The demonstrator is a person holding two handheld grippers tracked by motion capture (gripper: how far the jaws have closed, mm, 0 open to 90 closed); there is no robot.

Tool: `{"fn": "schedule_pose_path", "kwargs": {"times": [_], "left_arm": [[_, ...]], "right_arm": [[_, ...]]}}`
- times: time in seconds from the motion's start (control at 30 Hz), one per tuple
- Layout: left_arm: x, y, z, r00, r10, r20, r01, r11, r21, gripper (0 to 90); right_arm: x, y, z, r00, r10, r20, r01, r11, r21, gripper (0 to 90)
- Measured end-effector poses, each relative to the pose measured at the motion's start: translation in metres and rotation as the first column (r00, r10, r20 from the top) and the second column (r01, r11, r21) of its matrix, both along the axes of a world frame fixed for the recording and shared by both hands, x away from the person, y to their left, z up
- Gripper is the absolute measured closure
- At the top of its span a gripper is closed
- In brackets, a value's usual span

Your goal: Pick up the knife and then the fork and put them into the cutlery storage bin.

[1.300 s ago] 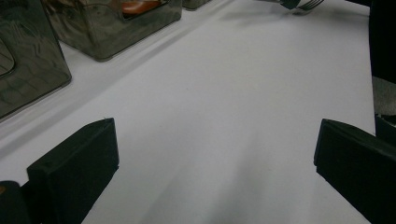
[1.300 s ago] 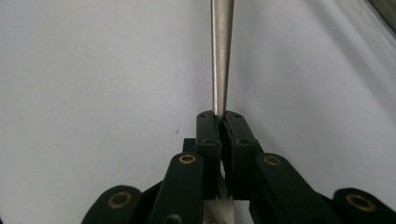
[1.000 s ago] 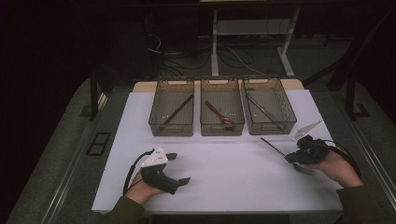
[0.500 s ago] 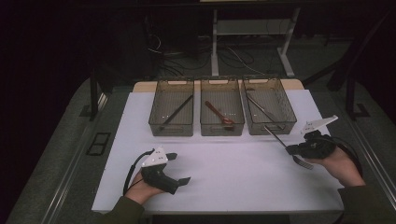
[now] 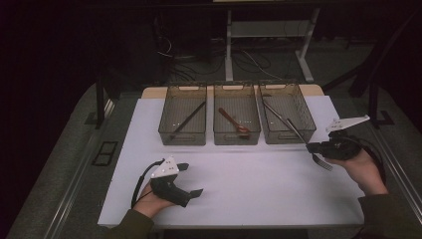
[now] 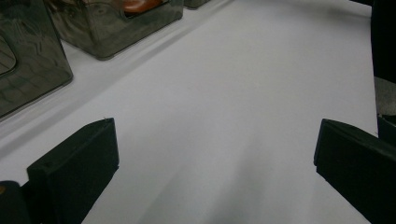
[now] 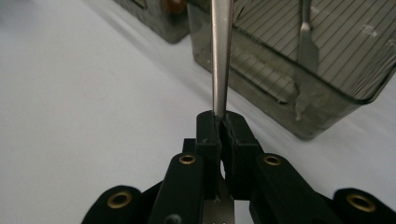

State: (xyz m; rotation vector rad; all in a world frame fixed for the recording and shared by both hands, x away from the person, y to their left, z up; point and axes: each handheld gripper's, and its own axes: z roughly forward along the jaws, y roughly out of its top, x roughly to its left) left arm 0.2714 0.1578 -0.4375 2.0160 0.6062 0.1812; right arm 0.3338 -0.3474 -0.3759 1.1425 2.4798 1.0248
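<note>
High view, nearest first: the left claw (image 5: 191, 179) rests on the white worktop (image 5: 249, 189) in the person's left hand, jaws spread wide with nothing between them; the left claw view shows bare worktop between its two black jaws. Off to the right and a little farther in, the right claw (image 5: 311, 148) is clamped shut on a fork (image 5: 303, 140). The fork's tines hang at the near end by the right hand (image 5: 362, 169), and its handle slants up and away toward the right bin (image 5: 304, 130). In the right claw view the jaws pinch the handle (image 7: 219, 56), which rises straight up in front of that bin's wall.

Beyond both claws, three smoky see-through bins stand in a row across the worktop. The left bin (image 5: 165, 130) holds a dark, slim utensil (image 5: 188, 120) lying aslant, the middle bin (image 5: 237, 139) a brown spoon (image 5: 233, 121), and the right bin a metal utensil (image 5: 274, 112). No writing or label can be read on any of them.
</note>
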Motion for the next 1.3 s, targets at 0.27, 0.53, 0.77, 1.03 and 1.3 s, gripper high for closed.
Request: {"fn": "schedule_pose_path", "kwargs": {"times": [0.27,0.53,0.77,1.03,1.3], "left_arm": [[0.0,0.0,0.0,1.0,-0.002,0.002,0.002,1.0,0.004,0.0],[0.0,-0.001,0.0,1.0,0.001,0.0,-0.001,1.0,0.001,0.0],[0.0,0.0,0.0,1.0,0.004,0.002,-0.004,1.0,-0.006,0.0],[0.0,0.0,0.001,1.0,0.004,0.004,-0.004,1.0,-0.007,0.0],[0.0,0.001,0.001,1.0,0.004,0.003,-0.004,0.9999,-0.012,0.0]], "right_arm": [[0.007,0.006,0.009,0.999,-0.023,0.039,0.023,1.0,0.018,84.4],[0.016,0.007,0.016,0.9966,-0.054,0.061,0.052,0.998,0.037,84.5],[0.032,0.008,0.023,0.9924,-0.092,0.081,0.087,0.994,0.071,84.4],[0.059,0.015,0.033,0.9866,-0.127,0.103,0.119,0.99,0.081,84.4],[0.091,0.022,0.036,0.9799,-0.163,0.116,0.155,0.985,0.077,84.4]]}}
